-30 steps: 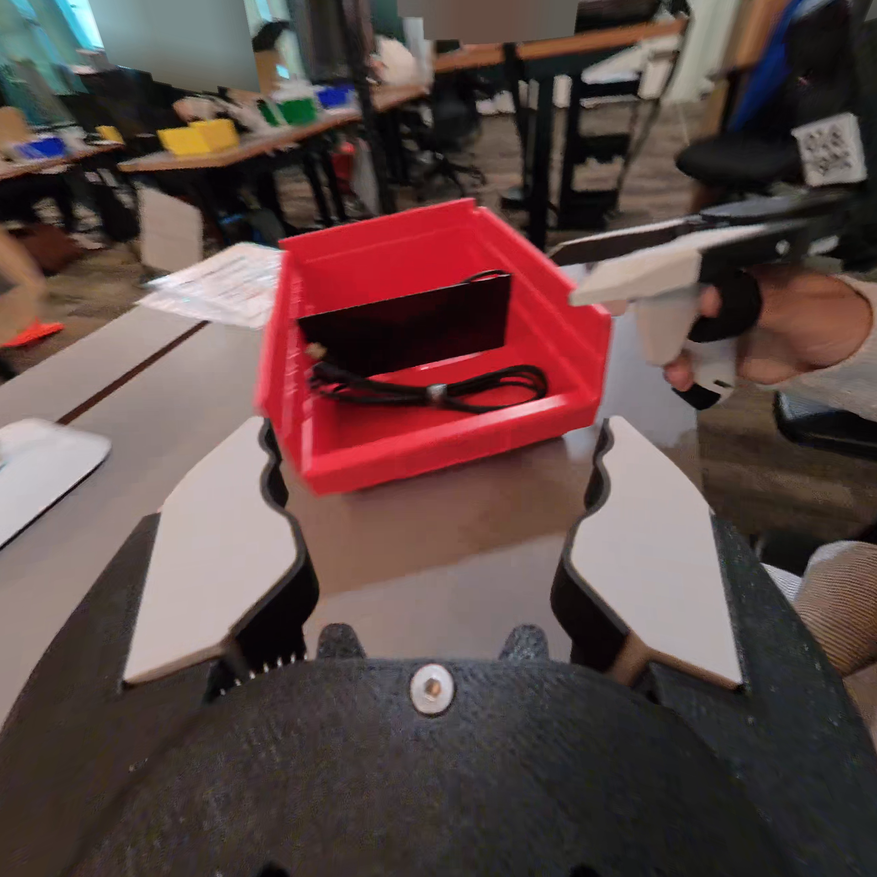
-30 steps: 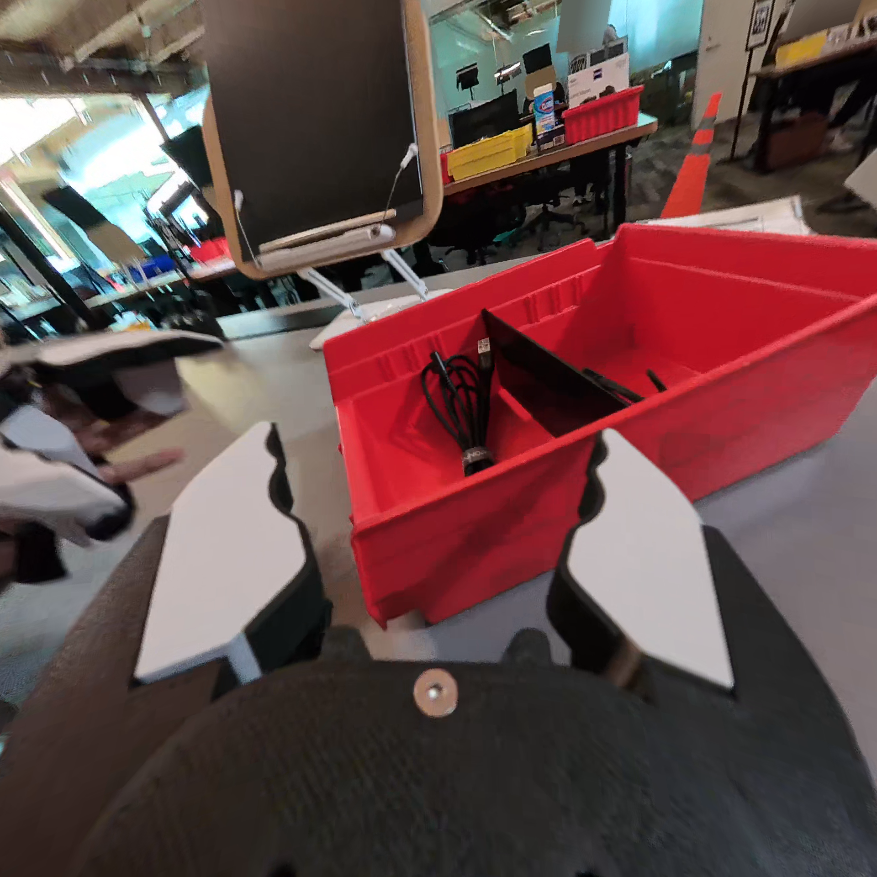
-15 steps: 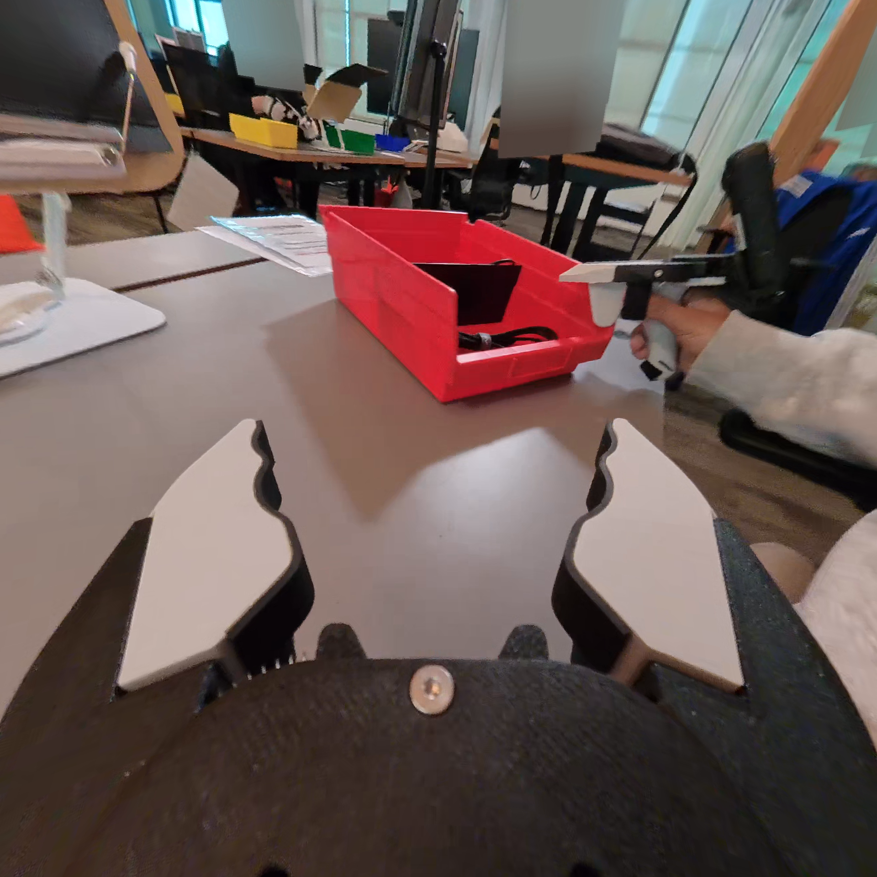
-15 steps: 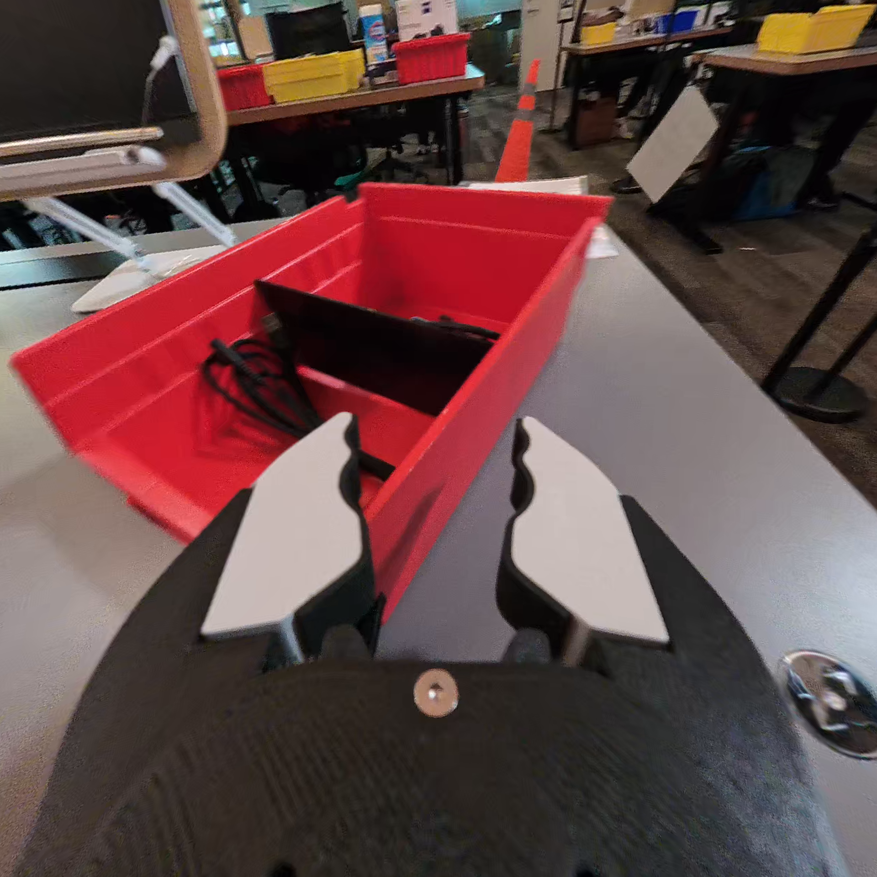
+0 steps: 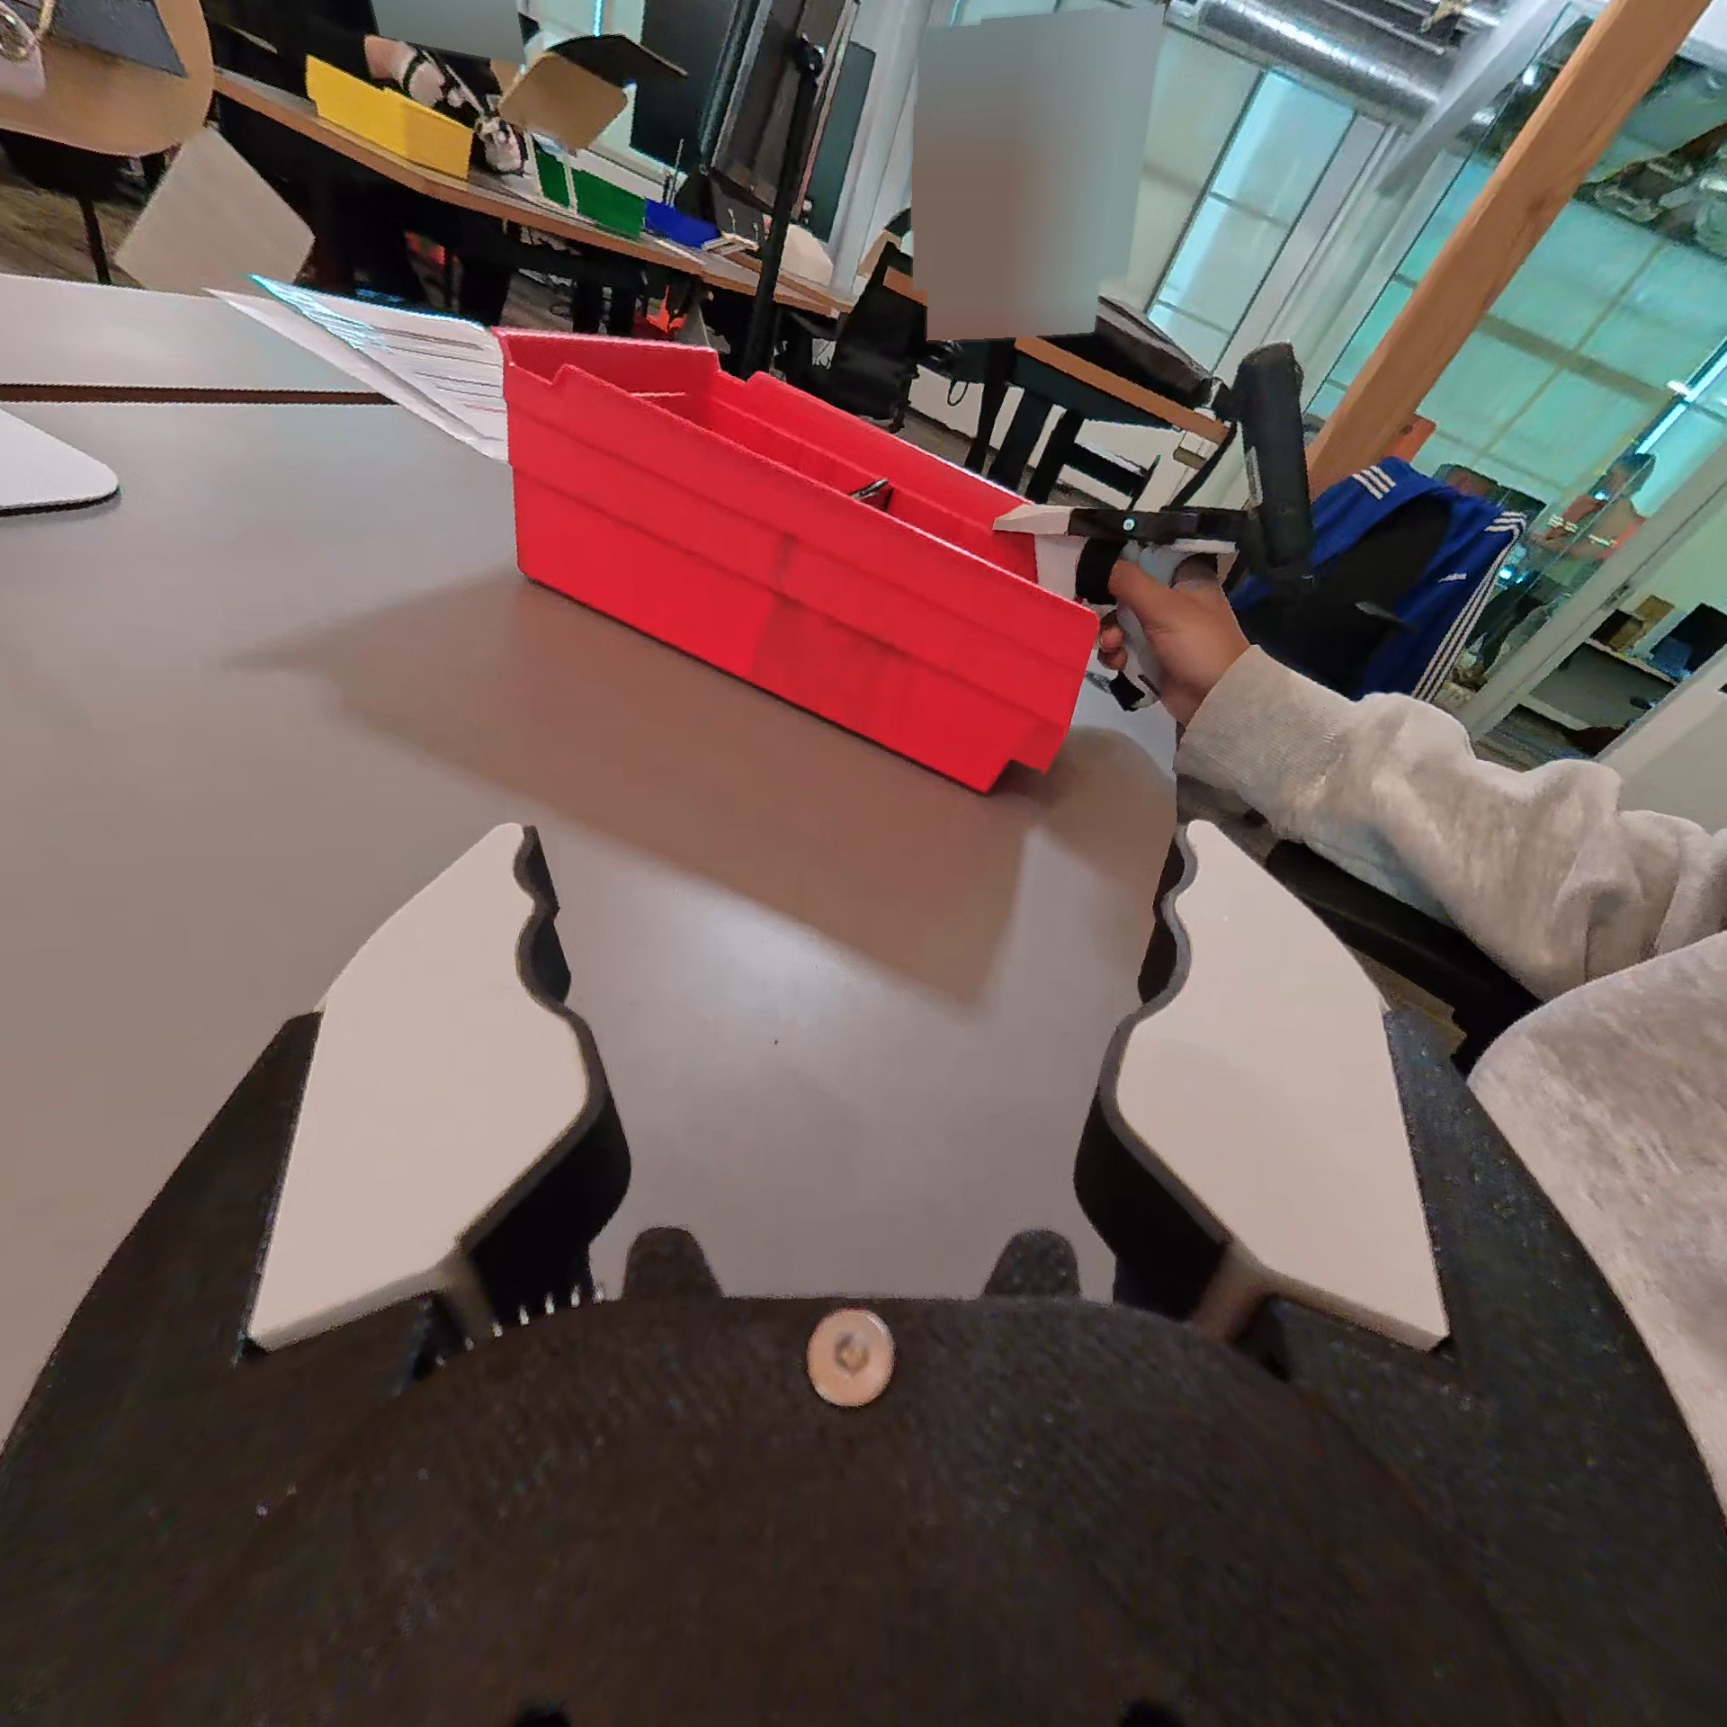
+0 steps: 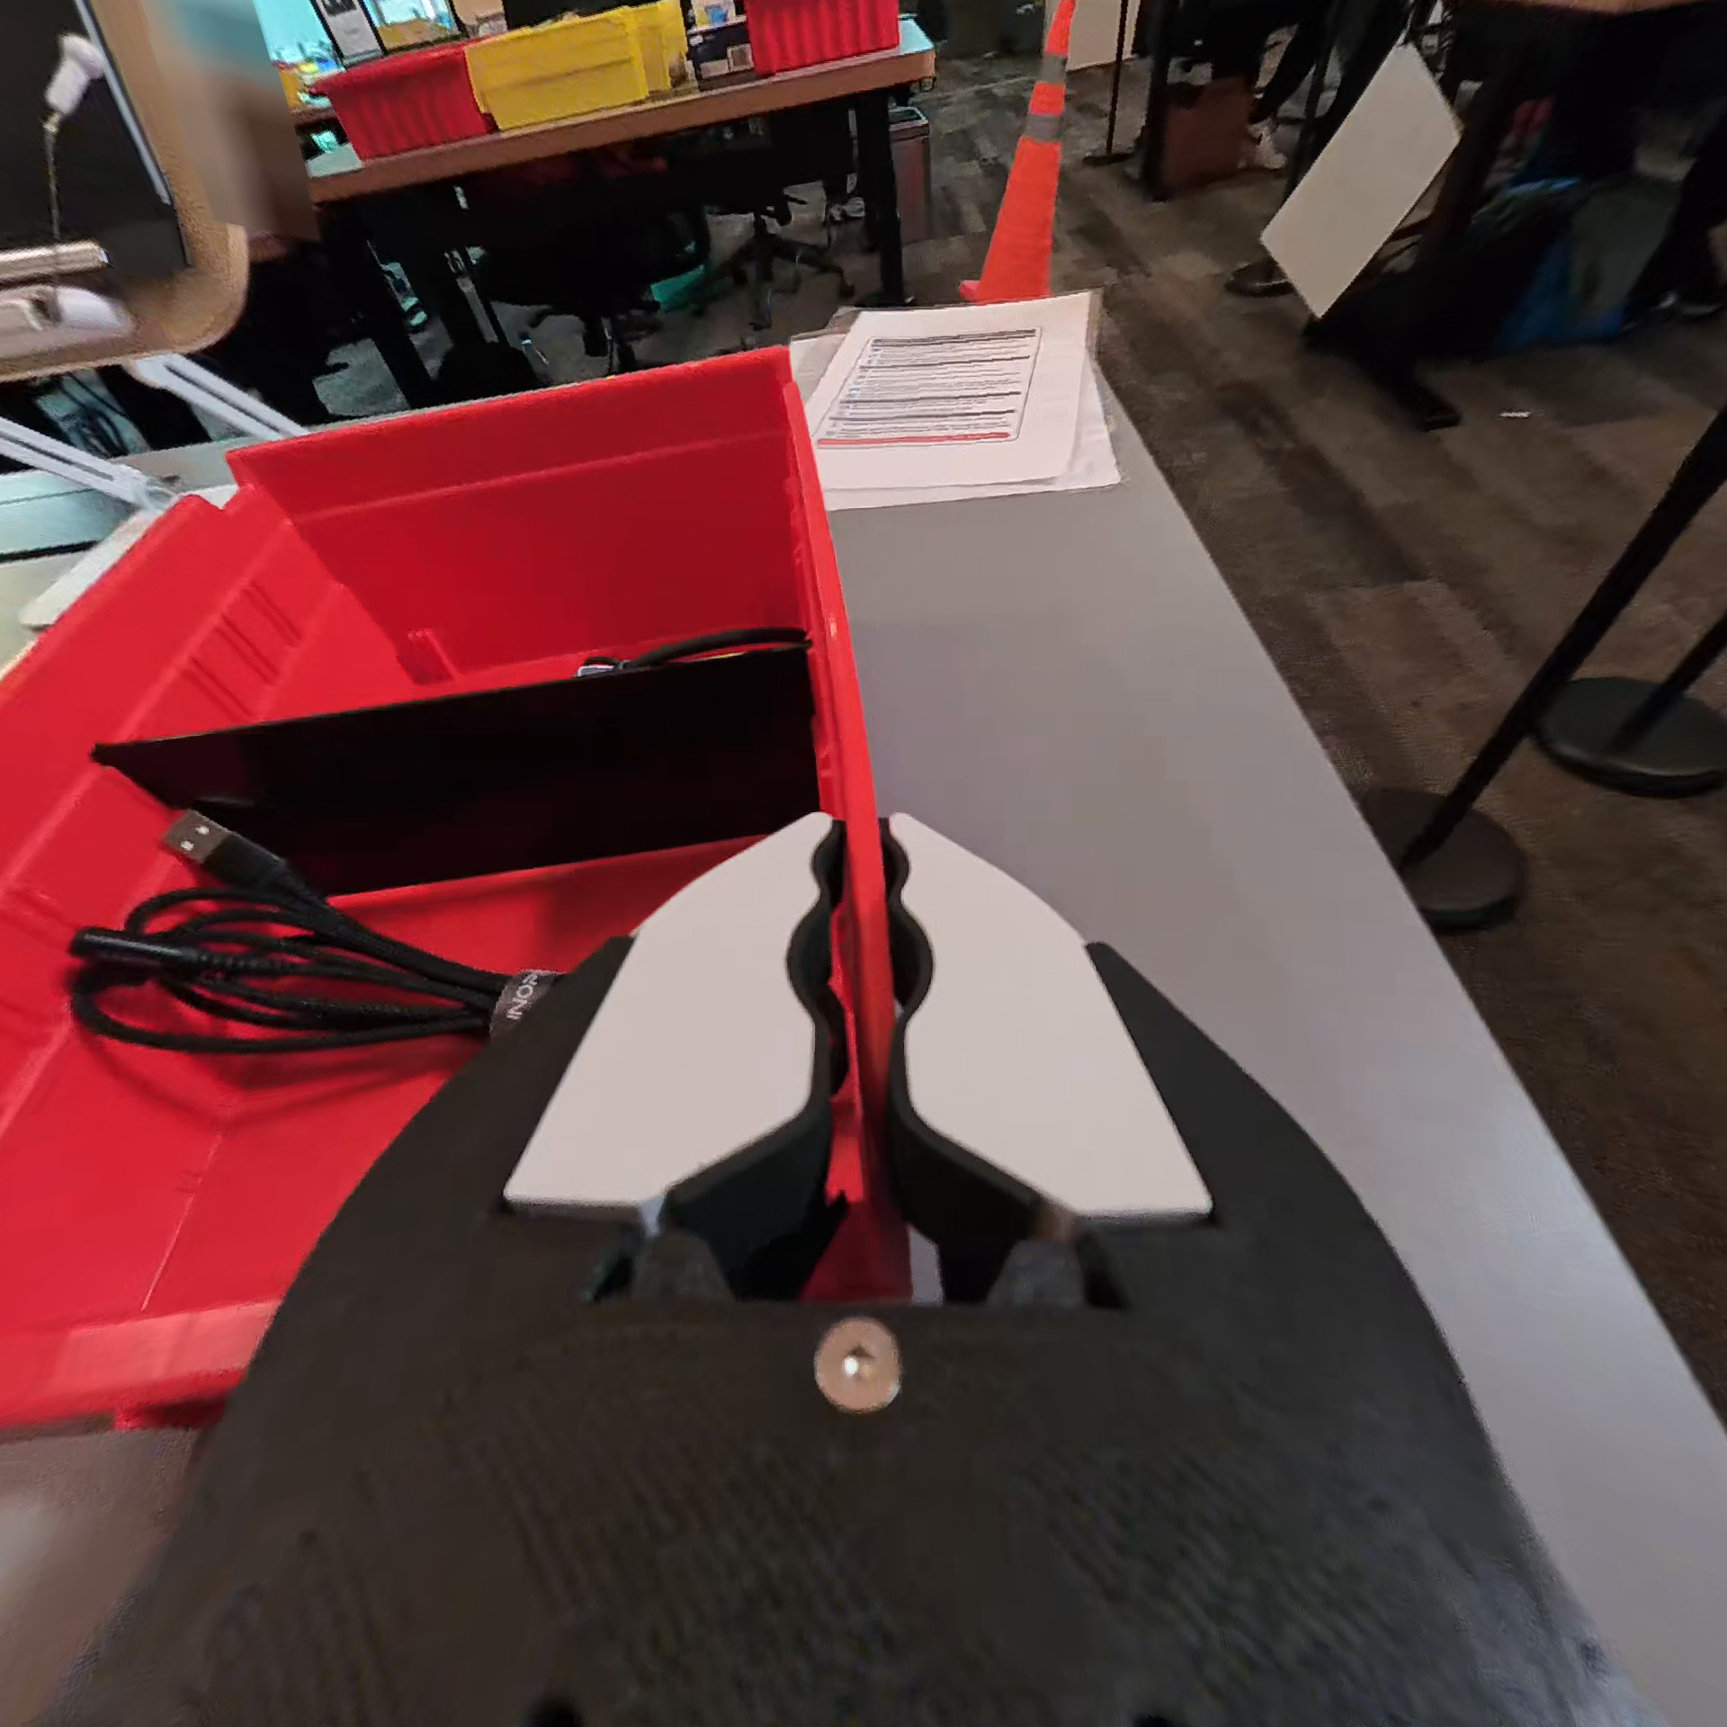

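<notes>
A red plastic bin (image 6: 561, 523) stands on the grey table (image 6: 1075, 748). It also shows in the left wrist view (image 5: 748, 579). A black divider (image 6: 486, 757) splits it. A bundled black USB cable (image 6: 252, 972) lies in the near compartment, and another cable (image 6: 692, 649) shows behind the divider. My right gripper (image 6: 862, 832) is shut on the bin's right side wall, one finger inside and one outside. It also shows in the left wrist view (image 5: 1014, 521), at the bin's far wall. My left gripper (image 5: 850, 841) is open and empty, low over the table, well short of the bin.
A printed sheet (image 6: 944, 392) lies on the table beyond the bin. A white stand base (image 5: 37, 467) sits at the far left. The table edge (image 6: 1383, 916) runs close on the right, with black post bases (image 6: 1458, 860) on the floor. Other tables carry coloured bins (image 6: 561, 65). One gripper's finger ends stand about 40 cm off the other's.
My right gripper closed onto the bin's right wall. My left gripper drew back and to the left, away from the bin, and stayed open.
</notes>
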Action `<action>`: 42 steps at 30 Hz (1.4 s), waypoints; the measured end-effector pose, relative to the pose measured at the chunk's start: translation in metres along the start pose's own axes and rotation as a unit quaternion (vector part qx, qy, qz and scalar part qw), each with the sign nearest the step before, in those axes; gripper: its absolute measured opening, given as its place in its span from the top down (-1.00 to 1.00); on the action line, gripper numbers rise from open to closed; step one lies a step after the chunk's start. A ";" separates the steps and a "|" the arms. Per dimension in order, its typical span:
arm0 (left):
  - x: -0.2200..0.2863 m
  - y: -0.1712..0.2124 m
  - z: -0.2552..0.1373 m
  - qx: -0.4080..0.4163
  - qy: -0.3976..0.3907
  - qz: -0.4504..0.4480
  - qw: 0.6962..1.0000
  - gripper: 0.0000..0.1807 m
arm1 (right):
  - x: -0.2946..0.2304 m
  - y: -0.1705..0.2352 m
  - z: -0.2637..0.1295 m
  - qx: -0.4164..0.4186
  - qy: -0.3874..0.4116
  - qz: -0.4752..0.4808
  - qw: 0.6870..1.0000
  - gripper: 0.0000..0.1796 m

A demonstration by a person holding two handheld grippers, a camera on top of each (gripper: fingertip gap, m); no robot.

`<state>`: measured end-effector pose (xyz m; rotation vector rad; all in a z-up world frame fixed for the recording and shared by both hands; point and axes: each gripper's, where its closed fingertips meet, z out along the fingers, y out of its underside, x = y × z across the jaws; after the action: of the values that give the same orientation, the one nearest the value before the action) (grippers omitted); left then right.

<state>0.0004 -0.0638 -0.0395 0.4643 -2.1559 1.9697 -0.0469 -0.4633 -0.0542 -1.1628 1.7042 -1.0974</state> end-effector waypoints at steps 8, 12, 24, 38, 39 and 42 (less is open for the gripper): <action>-0.003 0.004 0.004 -0.002 0.012 -0.032 0.999 -0.35 | 0.036 -0.010 0.012 0.021 0.047 -0.029 0.998 0.94; -0.003 0.005 0.004 -0.010 0.008 -0.021 1.000 -0.34 | 0.046 -0.009 0.011 0.039 0.055 0.003 0.998 0.78; -0.089 -0.051 -0.073 0.007 -0.253 0.197 0.947 0.08 | -0.125 -0.073 -0.058 0.215 -0.184 0.081 0.956 0.70; -0.231 0.013 -0.280 -0.232 -0.501 0.150 0.820 0.25 | -0.287 0.025 -0.038 -0.008 -0.439 0.015 0.899 0.75; -0.232 0.011 -0.283 -0.224 -0.498 0.172 0.820 0.28 | -0.286 0.025 -0.038 -0.011 -0.440 0.023 0.898 0.74; -0.226 0.001 -0.297 -0.211 -0.518 0.188 0.807 0.51 | -0.279 0.024 -0.038 -0.014 -0.440 0.041 0.897 0.74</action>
<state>0.1891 0.2549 -0.0871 1.3488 -3.4510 1.3703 -0.0121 -0.1840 -0.0285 -1.3107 1.0295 -0.3651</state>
